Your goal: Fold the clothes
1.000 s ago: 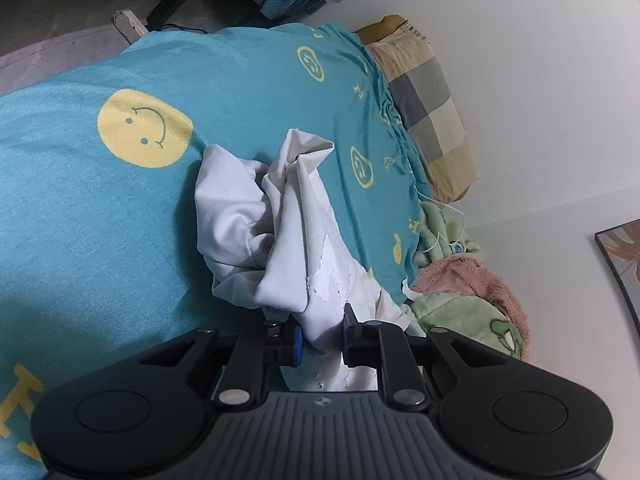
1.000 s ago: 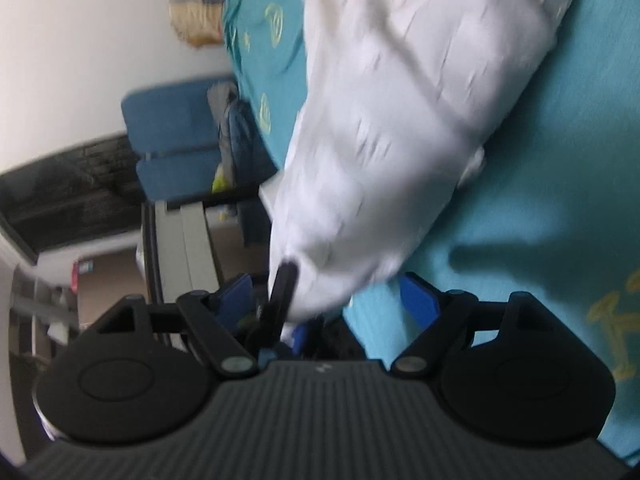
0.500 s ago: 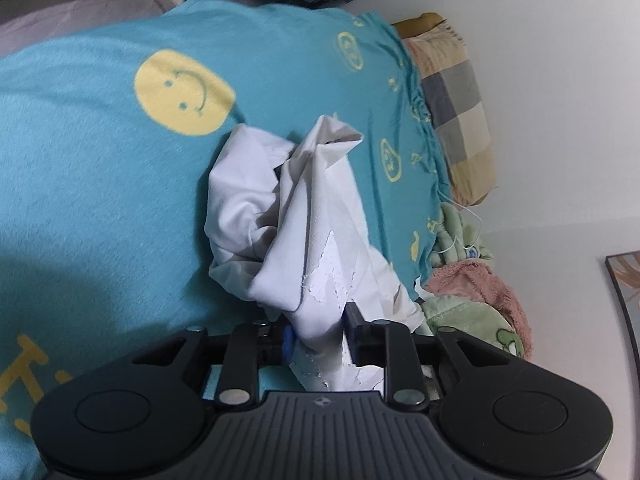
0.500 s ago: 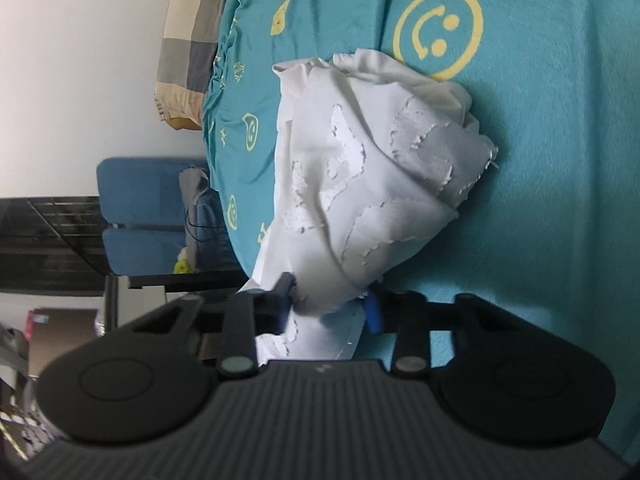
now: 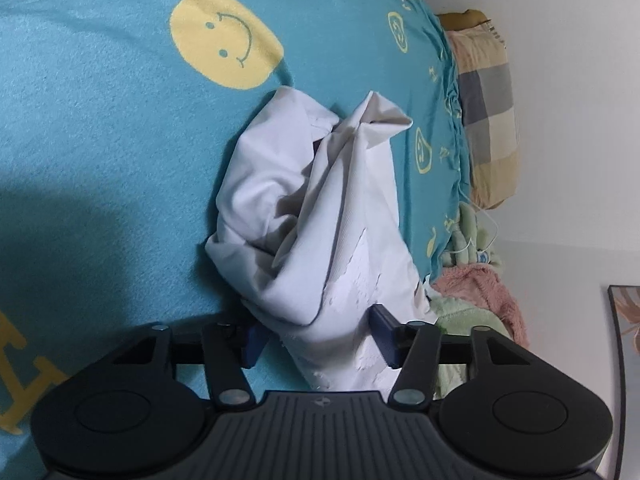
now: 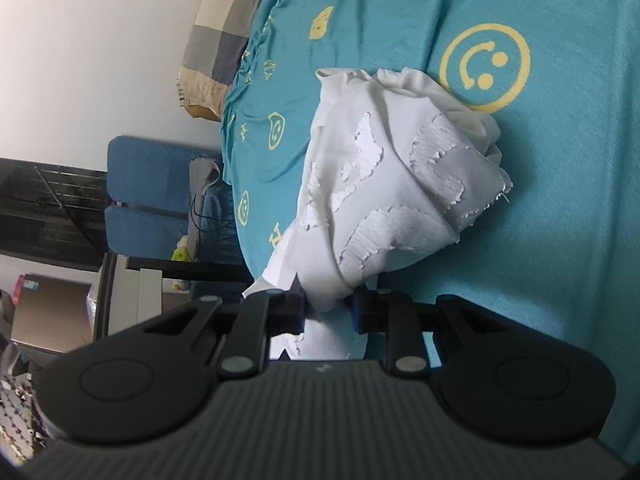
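Observation:
A crumpled white garment (image 5: 320, 216) with a cracked white print lies bunched on the teal smiley-face bedspread (image 5: 100, 120). My left gripper (image 5: 318, 338) stands open with the cloth lying loose between its fingers. In the right wrist view the same garment (image 6: 384, 184) hangs bunched from my right gripper (image 6: 328, 310), which is shut on a fold of it just above the bedspread (image 6: 560, 200).
A checked pillow (image 5: 488, 108) lies at the bed's head by the white wall. Green and pink plush items (image 5: 476, 292) sit beside the bed edge. A blue chair (image 6: 152, 196) and a dark table (image 6: 180, 268) stand beyond the bed's side.
My left gripper has opened and let go of the garment. My right gripper has closed tighter on the garment's fold. The garment has settled lower onto the bedspread.

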A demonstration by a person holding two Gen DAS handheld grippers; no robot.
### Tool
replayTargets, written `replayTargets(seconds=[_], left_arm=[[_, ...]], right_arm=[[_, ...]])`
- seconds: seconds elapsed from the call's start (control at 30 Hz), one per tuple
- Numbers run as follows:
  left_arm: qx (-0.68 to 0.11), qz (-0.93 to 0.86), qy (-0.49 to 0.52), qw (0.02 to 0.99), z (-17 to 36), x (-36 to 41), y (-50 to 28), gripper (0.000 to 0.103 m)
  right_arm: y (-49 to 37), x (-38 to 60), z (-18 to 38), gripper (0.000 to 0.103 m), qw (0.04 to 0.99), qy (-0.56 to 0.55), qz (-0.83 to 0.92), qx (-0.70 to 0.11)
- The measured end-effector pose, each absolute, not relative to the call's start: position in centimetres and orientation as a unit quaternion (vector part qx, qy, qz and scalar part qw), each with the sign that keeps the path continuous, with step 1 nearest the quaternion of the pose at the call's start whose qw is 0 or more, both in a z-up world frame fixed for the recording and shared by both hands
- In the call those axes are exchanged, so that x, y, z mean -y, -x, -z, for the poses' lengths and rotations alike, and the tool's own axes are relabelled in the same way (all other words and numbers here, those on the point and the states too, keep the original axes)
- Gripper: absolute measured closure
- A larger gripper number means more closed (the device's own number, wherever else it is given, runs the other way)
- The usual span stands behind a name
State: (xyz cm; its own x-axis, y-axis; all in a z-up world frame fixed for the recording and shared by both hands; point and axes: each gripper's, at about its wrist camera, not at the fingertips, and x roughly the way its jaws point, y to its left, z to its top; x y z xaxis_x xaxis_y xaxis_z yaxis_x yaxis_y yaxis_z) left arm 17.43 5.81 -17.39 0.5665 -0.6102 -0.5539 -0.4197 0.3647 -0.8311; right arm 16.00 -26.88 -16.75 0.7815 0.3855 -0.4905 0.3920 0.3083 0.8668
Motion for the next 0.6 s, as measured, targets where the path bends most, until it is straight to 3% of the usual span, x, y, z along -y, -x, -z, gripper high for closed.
replayTargets(seconds=[0.07,0.17,0.3,0.57,0.6], left_arm=[[-0.454,0.073,0.561,0.689,17.4,-5.9,-17.7,0.069],[-0.440,0.080,0.550,0.705,16.9,-5.8,-17.9,0.081],[-0.416,0.089,0.559,0.712,16.2,-6.2,-18.1,0.083],[-0.409,0.091,0.559,0.716,15.5,-6.0,-18.3,0.084],[-0.410,0.093,0.558,0.716,15.3,-6.0,-18.3,0.084]], right_arm=[[-16.1,27.1,17.2,0.078,0.730,-0.595,0.004,-0.336],[-16.1,27.1,17.8,0.073,0.715,-0.607,0.004,-0.346],[-16.1,27.1,19.0,0.039,0.686,-0.638,-0.001,-0.350],[-14.3,29.2,19.0,0.039,0.687,-0.658,0.065,-0.303],[-14.4,29.3,18.9,0.044,0.690,-0.656,0.062,-0.300]])
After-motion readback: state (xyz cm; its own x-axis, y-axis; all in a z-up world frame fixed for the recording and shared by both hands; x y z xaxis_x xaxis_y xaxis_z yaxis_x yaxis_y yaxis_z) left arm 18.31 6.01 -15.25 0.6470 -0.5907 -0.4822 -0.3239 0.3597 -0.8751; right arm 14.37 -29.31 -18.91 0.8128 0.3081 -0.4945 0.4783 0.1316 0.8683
